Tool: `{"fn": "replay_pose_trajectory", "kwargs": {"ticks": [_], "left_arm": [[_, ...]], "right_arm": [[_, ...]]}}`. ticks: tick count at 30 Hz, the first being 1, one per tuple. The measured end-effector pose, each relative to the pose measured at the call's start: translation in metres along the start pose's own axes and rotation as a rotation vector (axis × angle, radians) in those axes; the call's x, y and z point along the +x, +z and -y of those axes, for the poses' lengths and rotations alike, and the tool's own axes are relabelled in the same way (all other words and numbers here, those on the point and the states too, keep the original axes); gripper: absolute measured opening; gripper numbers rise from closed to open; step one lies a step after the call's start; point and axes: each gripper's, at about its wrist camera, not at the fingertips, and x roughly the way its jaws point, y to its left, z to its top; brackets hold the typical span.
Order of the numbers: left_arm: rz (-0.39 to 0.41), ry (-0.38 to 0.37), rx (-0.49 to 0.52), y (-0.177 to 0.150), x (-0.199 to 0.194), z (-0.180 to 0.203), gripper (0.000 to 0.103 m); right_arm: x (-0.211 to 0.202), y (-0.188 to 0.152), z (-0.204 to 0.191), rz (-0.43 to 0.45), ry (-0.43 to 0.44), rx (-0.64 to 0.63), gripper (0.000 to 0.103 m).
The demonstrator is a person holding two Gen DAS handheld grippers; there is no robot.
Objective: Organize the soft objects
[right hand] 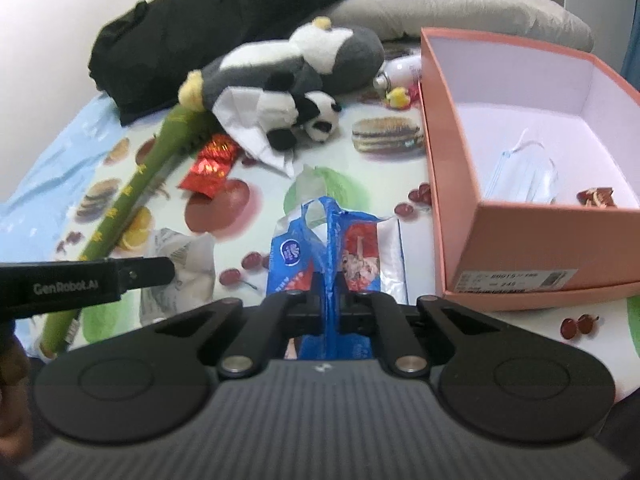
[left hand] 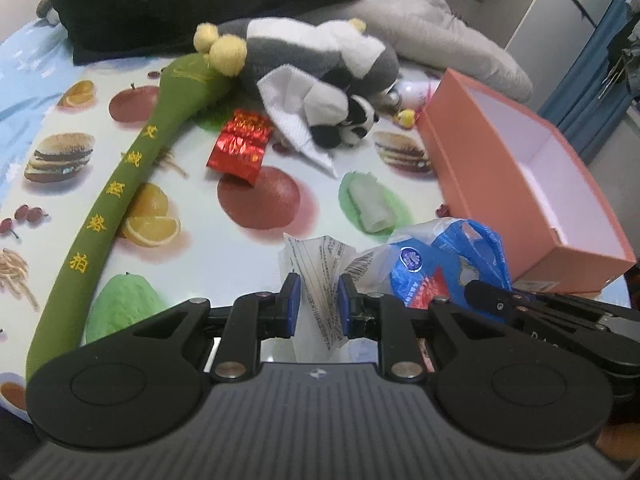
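My left gripper (left hand: 316, 300) is shut on a white printed plastic bag (left hand: 320, 268), which also shows in the right wrist view (right hand: 180, 264). My right gripper (right hand: 330, 300) is shut on a blue plastic bag (right hand: 332, 236) over the table; the blue bag lies right of my left gripper (left hand: 444, 264). A grey and white plush (left hand: 320, 48), a small panda plush (left hand: 352, 120) and a long green cloth stick (left hand: 116, 200) lie further back. An open orange box (right hand: 452, 152) stands at the right and holds a face mask (right hand: 524, 172).
A red foil packet (left hand: 240, 144) and white tissue (left hand: 296, 120) lie mid-table on the fruit-print cloth (left hand: 256, 240). A black bag (left hand: 180, 0) and grey cushion (left hand: 432, 28) lie at the back. A small bottle (right hand: 400, 70) and yellow toy (right hand: 398, 98) sit beside the box.
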Motion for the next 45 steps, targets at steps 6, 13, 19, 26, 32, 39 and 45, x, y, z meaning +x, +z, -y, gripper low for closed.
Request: {"fn": "replay_pose_trajectory", "kwargs": {"ticks": [6,13,19,26,32,39,45], "left_arm": [[0.050,-0.022,0.034,0.007,-0.033,0.015,0.024],[0.101,-0.056,0.064,0.021,-0.067,0.038,0.024],[0.151,-0.100,0.101,0.037,-0.088,0.062,0.024],[0.190,-0.157,0.132,0.055,-0.098,0.095,0.024],[0.193,-0.219,0.166,0.067,-0.091,0.130,0.024],[0.126,-0.249,0.218,0.085,-0.045,0.172,0.024],[0.083,-0.208,0.286,0.103,0.000,0.210,0.024]], "right_arm": [[-0.037,0.013,0.000,0.067,0.026,-0.003,0.007],[-0.083,0.032,0.001,0.149,0.046,-0.002,0.007],[-0.114,0.046,0.009,0.225,0.034,0.005,0.007],[-0.142,0.055,0.029,0.286,0.001,0.024,0.007],[-0.156,0.062,0.059,0.305,-0.046,0.056,0.007],[-0.140,0.069,0.107,0.261,-0.112,0.129,0.007],[-0.109,0.083,0.150,0.198,-0.139,0.184,0.007]]}}
